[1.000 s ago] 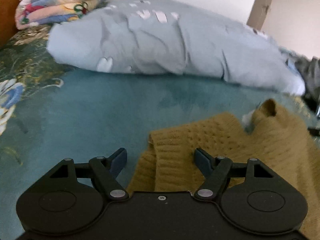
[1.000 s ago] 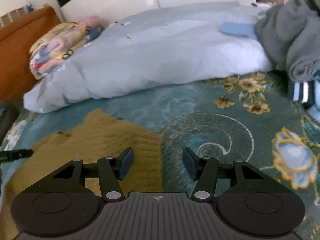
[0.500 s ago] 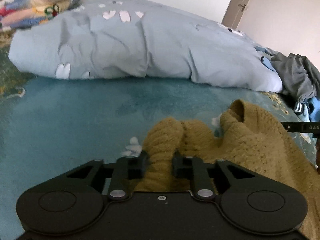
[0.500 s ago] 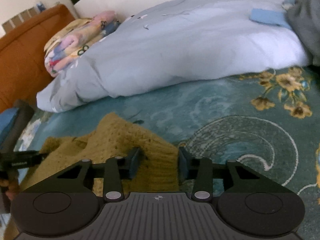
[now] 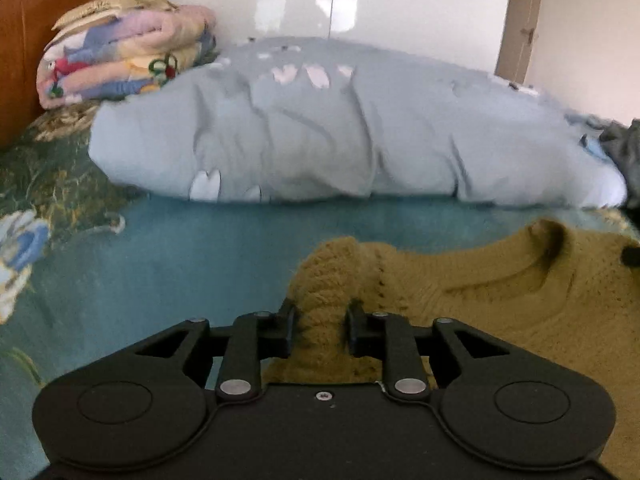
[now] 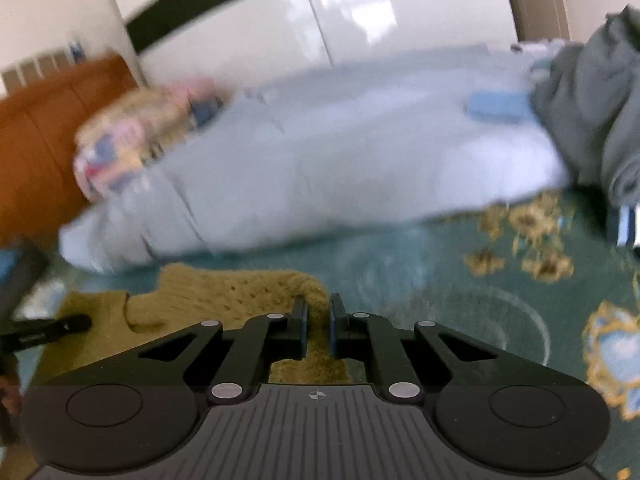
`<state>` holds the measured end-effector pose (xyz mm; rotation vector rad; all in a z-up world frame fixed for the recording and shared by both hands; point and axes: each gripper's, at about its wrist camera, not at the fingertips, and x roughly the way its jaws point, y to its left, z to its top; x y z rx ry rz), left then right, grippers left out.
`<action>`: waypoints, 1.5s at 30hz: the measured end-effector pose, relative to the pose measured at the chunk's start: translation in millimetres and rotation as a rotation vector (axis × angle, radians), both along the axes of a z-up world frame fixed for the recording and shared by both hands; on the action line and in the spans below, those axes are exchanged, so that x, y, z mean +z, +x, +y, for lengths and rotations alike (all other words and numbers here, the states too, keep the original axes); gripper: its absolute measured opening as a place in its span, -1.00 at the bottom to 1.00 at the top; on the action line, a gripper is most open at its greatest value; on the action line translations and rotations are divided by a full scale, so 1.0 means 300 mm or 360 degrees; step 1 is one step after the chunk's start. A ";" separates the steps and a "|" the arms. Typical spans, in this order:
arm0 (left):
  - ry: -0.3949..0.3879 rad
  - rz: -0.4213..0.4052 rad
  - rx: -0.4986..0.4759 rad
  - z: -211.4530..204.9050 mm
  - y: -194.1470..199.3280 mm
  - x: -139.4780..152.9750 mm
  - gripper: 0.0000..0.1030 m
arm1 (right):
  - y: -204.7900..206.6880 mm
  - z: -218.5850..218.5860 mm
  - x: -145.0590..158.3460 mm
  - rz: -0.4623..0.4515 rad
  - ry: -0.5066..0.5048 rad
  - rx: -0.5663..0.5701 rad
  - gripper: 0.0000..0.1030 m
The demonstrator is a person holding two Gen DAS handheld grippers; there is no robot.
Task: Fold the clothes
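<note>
A mustard-yellow knit sweater lies on the teal floral bedspread. My left gripper is shut on a bunched edge of the sweater at its left side. In the right wrist view the sweater spreads to the left, and my right gripper is shut on its right edge, with a thin fold of knit between the fingers. The tip of the other gripper shows at the left edge there.
A long light-blue duvet roll lies across the bed behind the sweater. A folded colourful blanket sits at the back left by the orange headboard. A grey garment pile lies at the right.
Both grippers went from open to shut on the sweater's edges. The sweater edge has bunched up in the left gripper, and the right view is blurred by motion.
</note>
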<state>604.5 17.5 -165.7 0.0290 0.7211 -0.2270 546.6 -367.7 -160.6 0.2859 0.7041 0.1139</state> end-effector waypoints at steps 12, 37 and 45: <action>-0.0061 -0.0087 0.0175 0.160 -0.042 0.115 0.03 | -0.010 -0.008 0.001 0.0036 -0.0051 -0.0056 -0.26; -0.0134 0.0091 -0.0116 0.096 0.125 0.021 0.30 | 0.196 0.101 -0.020 0.0120 -0.0291 0.0326 0.14; -0.0163 0.0101 -0.0201 0.113 0.116 0.002 -0.05 | 0.219 0.100 -0.046 0.0128 -0.0266 0.0362 0.14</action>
